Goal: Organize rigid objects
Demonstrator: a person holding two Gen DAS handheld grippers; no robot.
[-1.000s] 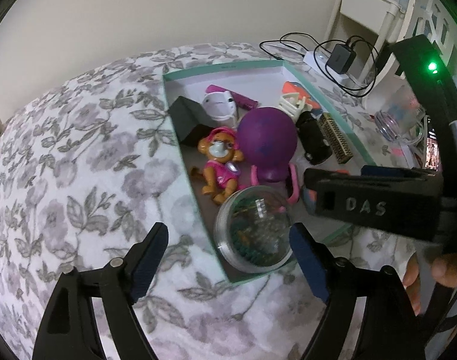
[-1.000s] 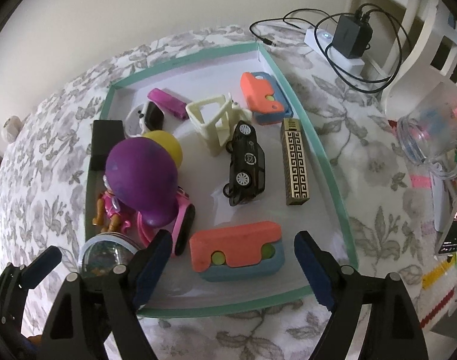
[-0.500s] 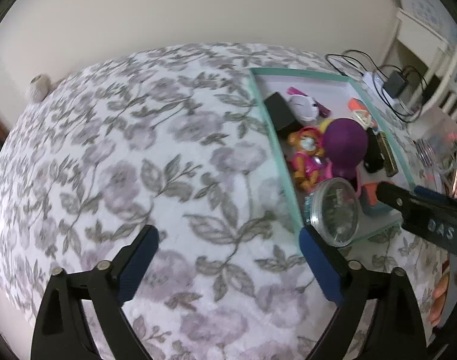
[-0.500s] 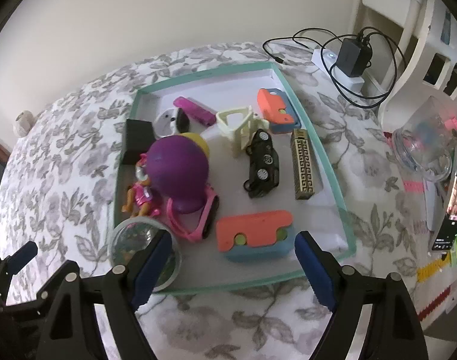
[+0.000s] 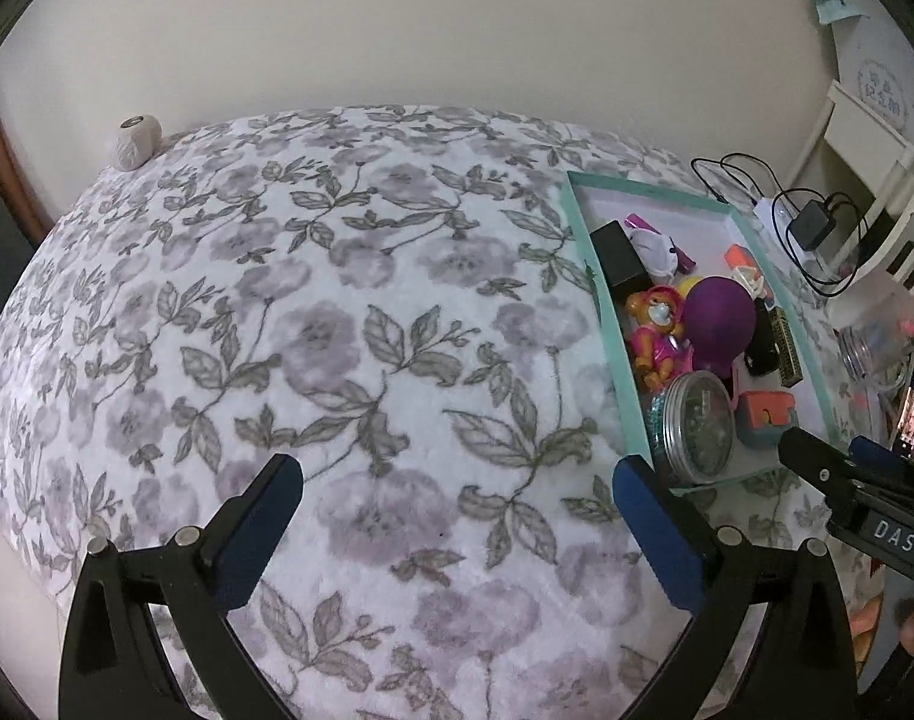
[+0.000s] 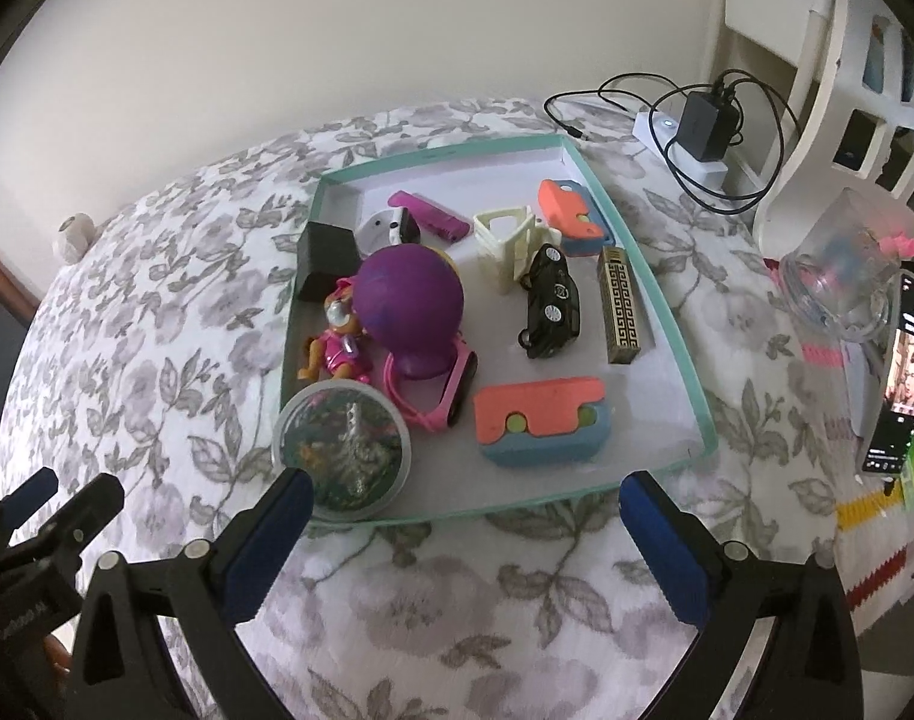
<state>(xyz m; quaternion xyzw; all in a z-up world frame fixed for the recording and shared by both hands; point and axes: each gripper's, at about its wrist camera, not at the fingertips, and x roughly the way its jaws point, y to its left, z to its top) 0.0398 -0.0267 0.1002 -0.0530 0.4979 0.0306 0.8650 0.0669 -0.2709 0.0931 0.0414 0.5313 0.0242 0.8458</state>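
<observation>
A teal-rimmed tray [image 6: 649,276] on the floral cloth holds several toys. Among them are a purple ball [image 6: 411,300], a clear glitter dome [image 6: 342,450], an orange-and-blue block [image 6: 541,420], a black toy car [image 6: 550,300], a gold patterned bar [image 6: 620,312] and a pink doll [image 6: 339,342]. My right gripper [image 6: 464,486] hovers at the tray's near edge. Its jaws are opening and nothing is between them. My left gripper [image 5: 457,474] is open over bare cloth, left of the tray [image 5: 601,300], with the dome [image 5: 697,426] beyond its right finger.
A charger with looped cables [image 6: 706,120] lies behind the tray. A clear plastic jar [image 6: 841,276] and a lit phone [image 6: 904,378] stand to its right, by white furniture [image 6: 817,60]. A small white knob [image 5: 135,141] sits at the cloth's far left.
The left gripper has drawn away from the glitter dome and swung left over the cloth. The right gripper has backed up and off the orange-and-blue block. Both jaws stand wider.
</observation>
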